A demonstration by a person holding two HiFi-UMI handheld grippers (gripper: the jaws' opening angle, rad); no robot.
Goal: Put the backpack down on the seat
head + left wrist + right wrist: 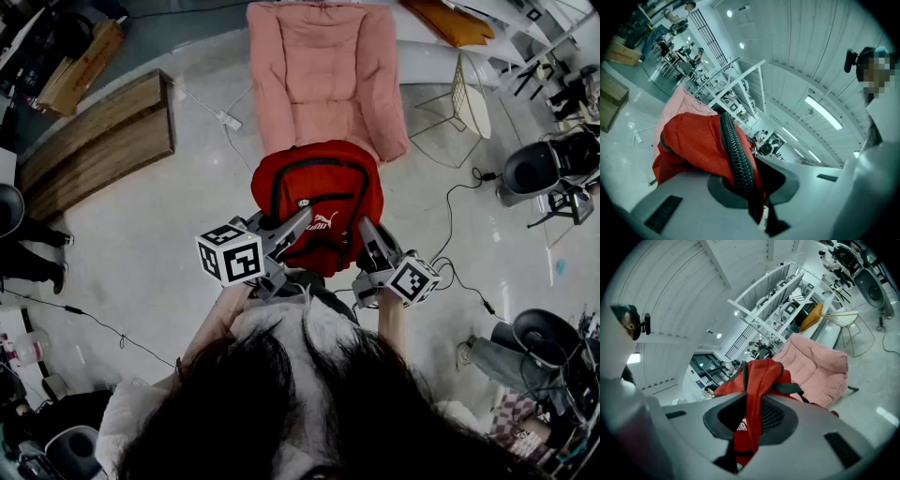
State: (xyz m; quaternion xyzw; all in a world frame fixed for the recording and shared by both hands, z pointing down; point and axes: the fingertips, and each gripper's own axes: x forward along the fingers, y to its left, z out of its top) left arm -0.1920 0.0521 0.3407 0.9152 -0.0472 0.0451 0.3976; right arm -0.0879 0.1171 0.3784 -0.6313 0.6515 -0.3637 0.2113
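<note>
1. The red backpack (pixel 319 202) is held up in the air just in front of the pink seat (pixel 323 75). What is inside it is hidden.
2. The left gripper (pixel 746 190) is clamped on the backpack's edge by the black zip (pixel 736 154). The right gripper (pixel 749 430) pinches a red strap (pixel 752 418).
3. The backpack fabric is mesh-textured, and the seat is padded and quilted.

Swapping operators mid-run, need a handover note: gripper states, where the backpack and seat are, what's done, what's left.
Grippers: left gripper is shut on the backpack at its zippered edge. The right gripper is shut on a red strap or fold of it.
Things: the backpack hangs in the air between both grippers, just short of the pink seat and not touching it.
Done: backpack gripped and lifted.
Left: carry it forward over the seat, lower it onto the cushion, then open both grippers.
</note>
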